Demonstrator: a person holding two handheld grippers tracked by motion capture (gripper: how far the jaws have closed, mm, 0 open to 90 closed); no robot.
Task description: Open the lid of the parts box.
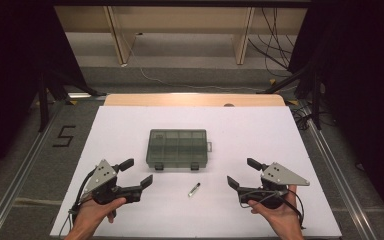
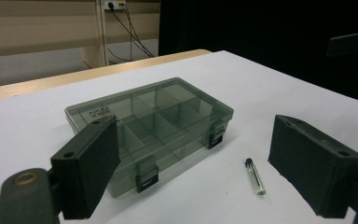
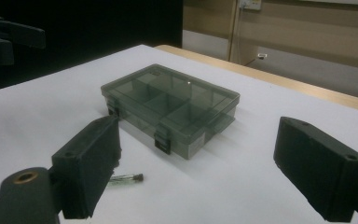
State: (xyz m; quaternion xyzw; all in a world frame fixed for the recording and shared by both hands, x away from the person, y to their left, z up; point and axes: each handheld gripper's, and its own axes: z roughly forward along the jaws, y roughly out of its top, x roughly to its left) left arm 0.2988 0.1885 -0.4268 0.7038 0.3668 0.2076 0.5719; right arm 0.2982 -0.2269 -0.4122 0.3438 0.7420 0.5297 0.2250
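A small glass vial (image 1: 194,189) lies on its side on the white bench (image 1: 280,135), just in front of the closed grey compartment box (image 1: 177,148). Left of the vial hangs the left tool (image 1: 136,173), right of it the right tool (image 1: 242,173); both stand wide open, holding nothing.

— How do we hold our left gripper (image 1: 139,171)?

— In our left hand (image 1: 96,210) at the near left, jaws spread wide with nothing between them, pointing right and a little toward the far side. Our forearm comes in from the near edge.

— And our right gripper (image 1: 241,172)?

— Mirrored at the near right: our right hand (image 1: 275,210) cups it from beneath, jaws wide apart and empty, aimed left. The two grippers sit well apart, facing each other.
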